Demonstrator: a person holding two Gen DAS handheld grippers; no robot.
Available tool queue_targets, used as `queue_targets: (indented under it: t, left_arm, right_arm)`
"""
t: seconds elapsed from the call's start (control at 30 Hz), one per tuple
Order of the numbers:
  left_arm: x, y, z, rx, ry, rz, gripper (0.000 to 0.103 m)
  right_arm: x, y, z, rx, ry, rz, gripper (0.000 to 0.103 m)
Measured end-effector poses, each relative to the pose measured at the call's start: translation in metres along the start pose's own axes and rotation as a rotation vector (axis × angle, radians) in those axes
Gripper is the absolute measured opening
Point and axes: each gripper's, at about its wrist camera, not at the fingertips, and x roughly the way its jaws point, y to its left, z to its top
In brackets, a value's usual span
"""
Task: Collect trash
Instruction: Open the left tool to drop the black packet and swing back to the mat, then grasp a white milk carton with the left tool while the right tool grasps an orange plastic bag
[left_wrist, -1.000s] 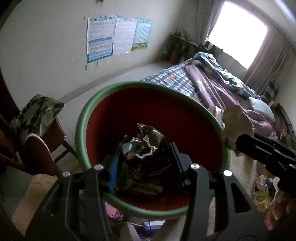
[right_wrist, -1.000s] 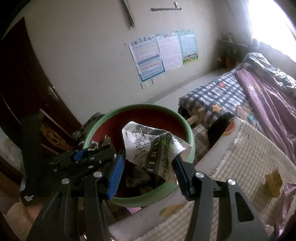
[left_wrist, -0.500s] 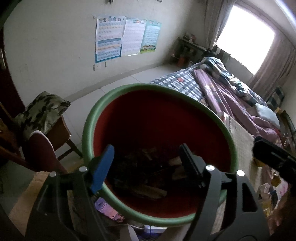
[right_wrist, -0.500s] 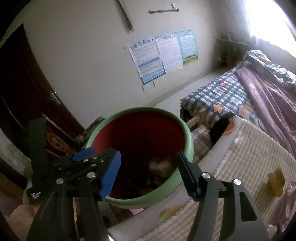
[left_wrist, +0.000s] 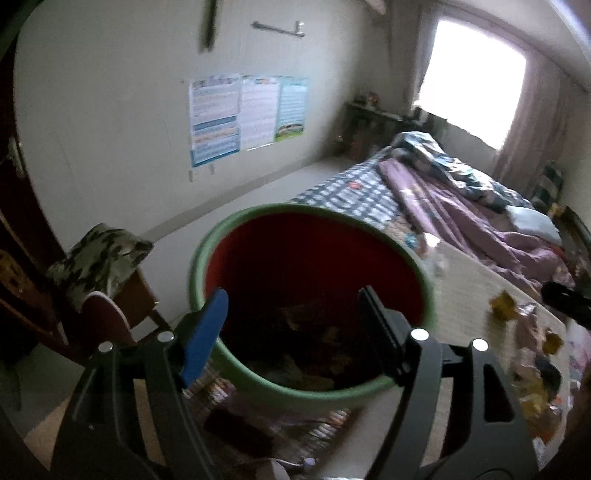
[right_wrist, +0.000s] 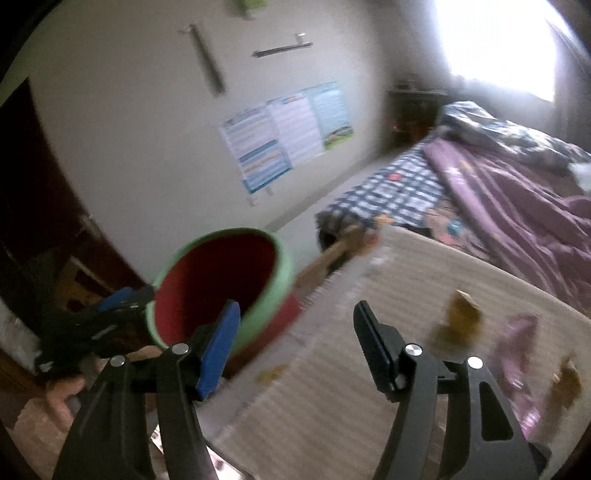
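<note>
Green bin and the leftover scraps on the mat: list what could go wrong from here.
1. The right gripper, open and empty, faces small yellow scraps on the woven mat; flat bits may slip from the pads.
2. The green bin stands right at the mat's edge, so a swinging left gripper might knock its rim.
3. Both views are blurred; aiming could suffer.

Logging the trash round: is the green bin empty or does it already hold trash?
It holds trash. The left wrist view looks into the green bin and shows dark crumpled wrappers on its red bottom; it is far from full.
</note>
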Motion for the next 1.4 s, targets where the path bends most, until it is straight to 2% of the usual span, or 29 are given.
queue_targets:
  t: [0.1, 0.23, 0.37, 0.47, 0.53, 0.67, 0.73, 0.97, 1.03, 1.17, 1.4]
  left_arm:
    - [-0.011, -0.021, -0.009, 0.035, 0.023, -0.092, 0.070]
    - [-0.018, -0.075, -0.029, 0.153, 0.102, -0.248, 0.070]
    - [-0.028, -0.134, -0.065, 0.297, 0.194, -0.411, 0.070]
    - [-0.037, -0.178, -0.100, 0.446, 0.276, -0.524, 0.074]
    - [-0.042, -0.197, -0.122, 0.512, 0.322, -0.567, 0.074]
    - [-0.043, -0.224, -0.148, 0.602, 0.389, -0.608, 0.074]
    - [-0.042, -0.230, -0.154, 0.616, 0.416, -0.619, 0.074]
    - [-0.028, -0.238, -0.167, 0.564, 0.517, -0.661, 0.075]
    - [-0.027, -0.241, -0.172, 0.565, 0.531, -0.664, 0.077]
    - [-0.032, -0.246, -0.181, 0.582, 0.539, -0.672, 0.079]
    - [-0.039, -0.245, -0.188, 0.578, 0.550, -0.684, 0.079]
  right_arm:
    - [-0.024, -0.031, -0.014, 0.053, -0.012, -0.073, 0.063]
    - [-0.055, -0.072, -0.035, 0.139, -0.024, -0.168, 0.063]
    - [-0.085, -0.107, -0.061, 0.227, -0.034, -0.256, 0.063]
    - [-0.101, -0.128, -0.082, 0.285, -0.021, -0.299, 0.063]
    - [-0.108, -0.135, -0.089, 0.301, -0.015, -0.318, 0.063]
    - [-0.118, -0.141, -0.105, 0.329, -0.001, -0.326, 0.063]
    - [-0.124, -0.143, -0.112, 0.327, 0.011, -0.327, 0.063]
    - [-0.137, -0.149, -0.137, 0.368, 0.064, -0.333, 0.064]
    - [-0.140, -0.155, -0.146, 0.399, 0.077, -0.322, 0.068]
    - [-0.149, -0.158, -0.162, 0.438, 0.082, -0.287, 0.069]
    - [-0.146, -0.151, -0.169, 0.408, 0.119, -0.270, 0.072]
